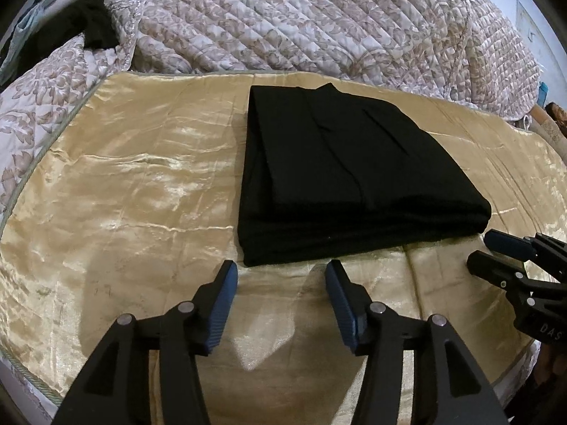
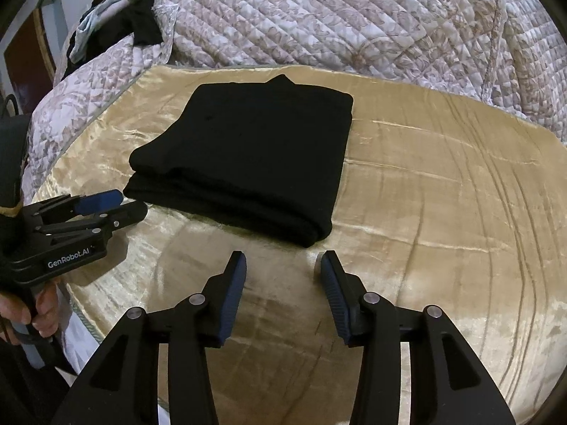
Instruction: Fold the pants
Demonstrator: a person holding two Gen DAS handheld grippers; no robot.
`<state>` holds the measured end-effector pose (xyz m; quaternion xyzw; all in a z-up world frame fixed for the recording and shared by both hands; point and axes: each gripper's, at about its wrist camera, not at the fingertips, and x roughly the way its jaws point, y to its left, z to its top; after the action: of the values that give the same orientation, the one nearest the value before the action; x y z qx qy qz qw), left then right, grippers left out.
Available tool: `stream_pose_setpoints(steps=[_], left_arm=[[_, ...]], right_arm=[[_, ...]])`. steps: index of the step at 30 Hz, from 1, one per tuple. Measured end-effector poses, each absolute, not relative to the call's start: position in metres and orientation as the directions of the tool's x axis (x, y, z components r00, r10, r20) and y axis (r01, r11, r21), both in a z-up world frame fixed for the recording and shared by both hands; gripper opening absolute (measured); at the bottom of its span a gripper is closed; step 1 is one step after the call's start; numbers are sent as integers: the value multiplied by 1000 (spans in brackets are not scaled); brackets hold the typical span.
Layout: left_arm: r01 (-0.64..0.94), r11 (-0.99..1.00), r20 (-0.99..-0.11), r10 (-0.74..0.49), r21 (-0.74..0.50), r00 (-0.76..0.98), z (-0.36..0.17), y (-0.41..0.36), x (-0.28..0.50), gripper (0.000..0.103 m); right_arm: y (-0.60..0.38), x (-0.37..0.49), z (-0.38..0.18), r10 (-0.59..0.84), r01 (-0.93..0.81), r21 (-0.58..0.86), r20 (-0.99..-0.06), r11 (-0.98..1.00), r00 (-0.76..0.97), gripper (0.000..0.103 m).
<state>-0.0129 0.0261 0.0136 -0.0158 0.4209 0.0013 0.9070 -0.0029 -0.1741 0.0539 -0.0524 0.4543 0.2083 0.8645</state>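
Note:
The black pants lie folded into a thick rectangular stack on a golden satin cloth; they also show in the right wrist view. My left gripper is open and empty, just short of the stack's near edge. It shows from the side in the right wrist view, near the stack's near left corner. My right gripper is open and empty, just short of the stack's near right corner. It shows at the right edge of the left wrist view.
A quilted floral bedspread is bunched up behind the golden cloth. Dark and pale clothes hang at the far left. The cloth's corded edge runs along the left side.

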Motion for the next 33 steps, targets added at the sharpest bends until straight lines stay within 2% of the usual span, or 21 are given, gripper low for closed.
stream_pose_setpoints(steps=[33], left_arm=[[-9, 1000, -773, -14, -26, 634, 12, 24, -12, 65]], right_arm=[[-173, -3, 52, 311, -409, 96, -808, 907, 501, 49]])
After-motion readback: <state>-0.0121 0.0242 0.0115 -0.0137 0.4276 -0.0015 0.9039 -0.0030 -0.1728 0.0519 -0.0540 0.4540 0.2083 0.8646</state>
